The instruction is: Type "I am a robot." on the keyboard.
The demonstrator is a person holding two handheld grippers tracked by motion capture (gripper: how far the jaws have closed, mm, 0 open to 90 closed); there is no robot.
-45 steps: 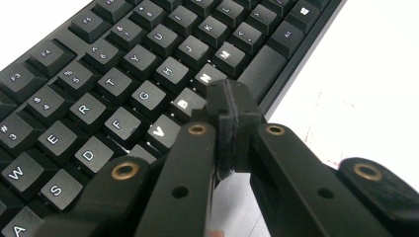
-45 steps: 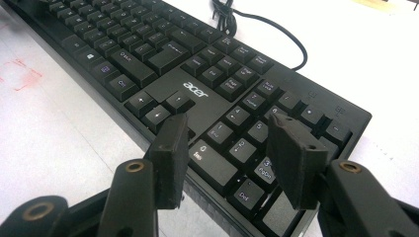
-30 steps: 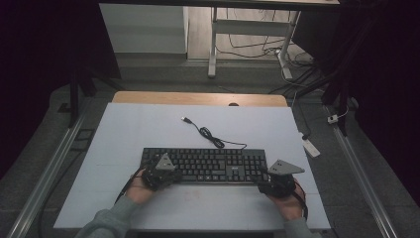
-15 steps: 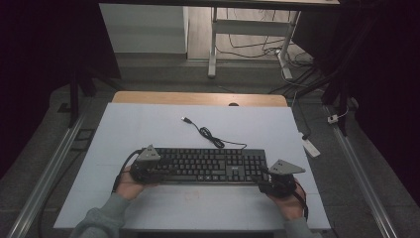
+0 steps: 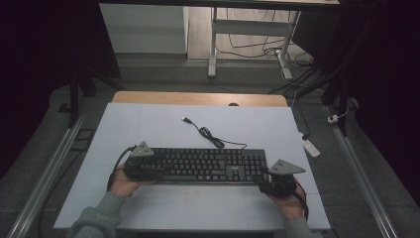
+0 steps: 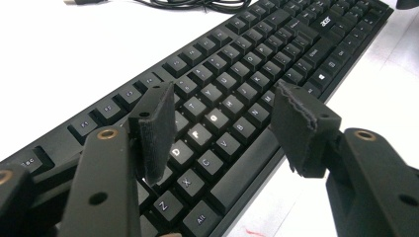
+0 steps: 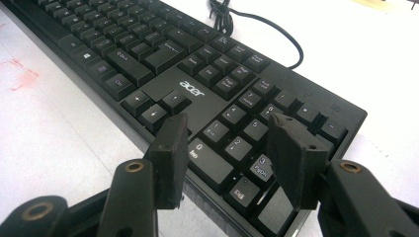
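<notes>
Keyboard (image 5: pixel 205 165) lies flat on the worktop (image 5: pixel 148 129); the left claw (image 5: pixel 148 171) has shifted left to its end, the right claw (image 5: pixel 270 183) waits, both gaping, likely for lifting.

Keyboard (image 6: pixel 257 74): black plastic, matt, smooth keys.
Cable (image 5: pixel 210 135): black, smooth, slightly glossy.
Table (image 5: pixel 148 124): white, matt, smooth; bare wood strip at far edge.
Left gripper (image 6: pixel 222 128) pads: black, rough, matt.
Right gripper (image 7: pixel 225 148) arms: black plastic, brass-coloured rivets.
</notes>
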